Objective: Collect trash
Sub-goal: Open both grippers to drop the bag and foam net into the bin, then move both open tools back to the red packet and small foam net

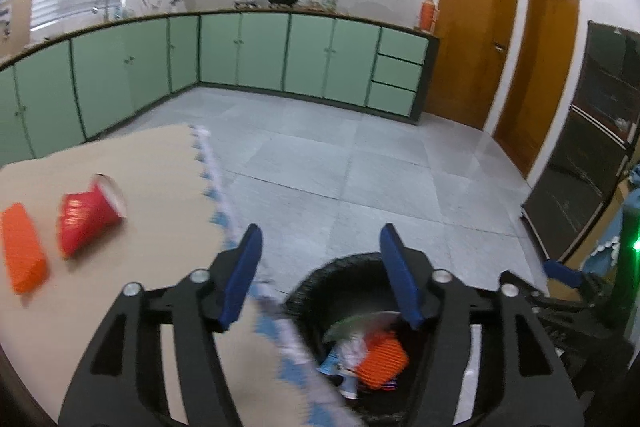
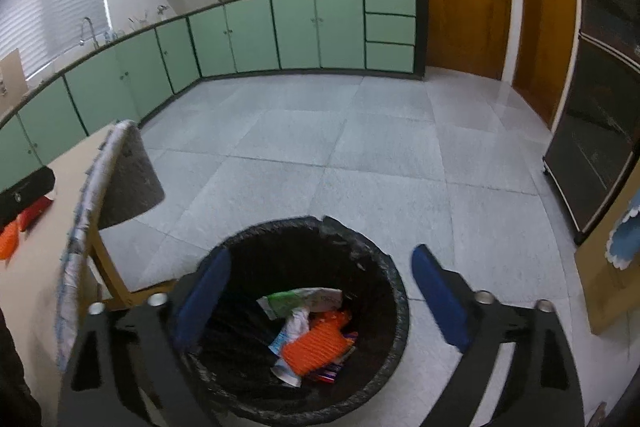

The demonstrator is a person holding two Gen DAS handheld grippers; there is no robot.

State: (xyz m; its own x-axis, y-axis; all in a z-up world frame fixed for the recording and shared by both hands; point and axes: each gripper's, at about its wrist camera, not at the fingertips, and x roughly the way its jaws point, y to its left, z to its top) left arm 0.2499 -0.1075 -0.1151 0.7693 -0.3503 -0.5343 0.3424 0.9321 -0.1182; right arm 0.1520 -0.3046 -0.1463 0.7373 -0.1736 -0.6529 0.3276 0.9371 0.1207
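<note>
A black-lined trash bin (image 1: 316, 273) (image 2: 360, 239) stands on the floor beside the table. Inside it lie an orange ridged packet (image 1: 382, 359) (image 2: 316, 347) and crumpled white and green wrappers (image 2: 304, 301). My left gripper (image 1: 320, 233) is open with nothing between its blue pads, above the table's edge and the bin. My right gripper (image 2: 322, 257) is open and empty right over the bin's mouth. On the beige table (image 1: 140, 179) lie a tipped red paper cup (image 1: 88, 219) and an orange packet (image 1: 22, 247), left of the left gripper.
The tablecloth's blue-and-white trim (image 1: 216, 183) hangs along the table edge next to the bin. Green cabinets (image 1: 312, 59) line the far walls, wooden doors (image 1: 472, 39) stand at the back right, and a black cabinet (image 1: 592, 155) sits to the right. Grey floor tiles (image 2: 360, 155) lie beyond.
</note>
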